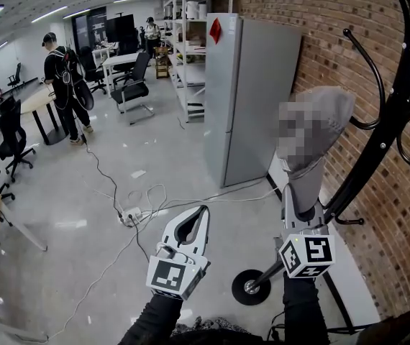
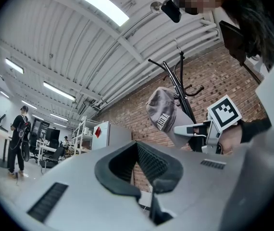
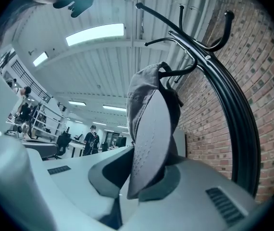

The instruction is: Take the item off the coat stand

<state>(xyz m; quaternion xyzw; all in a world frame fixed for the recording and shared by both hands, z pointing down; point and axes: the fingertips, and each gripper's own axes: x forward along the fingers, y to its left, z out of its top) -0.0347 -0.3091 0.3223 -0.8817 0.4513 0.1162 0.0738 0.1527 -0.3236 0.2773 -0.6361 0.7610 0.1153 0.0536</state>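
Note:
A grey cap (image 1: 329, 108) hangs on a hook of the black coat stand (image 1: 388, 121) against the brick wall. My right gripper (image 1: 300, 205) reaches up from below and is shut on the cap's brim. In the right gripper view the brim (image 3: 146, 143) is pinched between the two pads, with the crown (image 3: 144, 93) still over a hook of the stand (image 3: 233, 109). My left gripper (image 1: 203, 210) is held lower and to the left, shut on nothing. From the left gripper view the cap (image 2: 163, 112) and the right gripper show ahead of the left gripper (image 2: 149, 184).
A tall grey cabinet (image 1: 252, 92) stands left of the stand, by the brick wall (image 1: 334, 42). The stand's round base (image 1: 250, 287) is on the floor near my feet. Cables and a power strip (image 1: 129, 214) cross the floor. Office chairs (image 1: 133, 85), desks and a person (image 1: 65, 85) are farther back.

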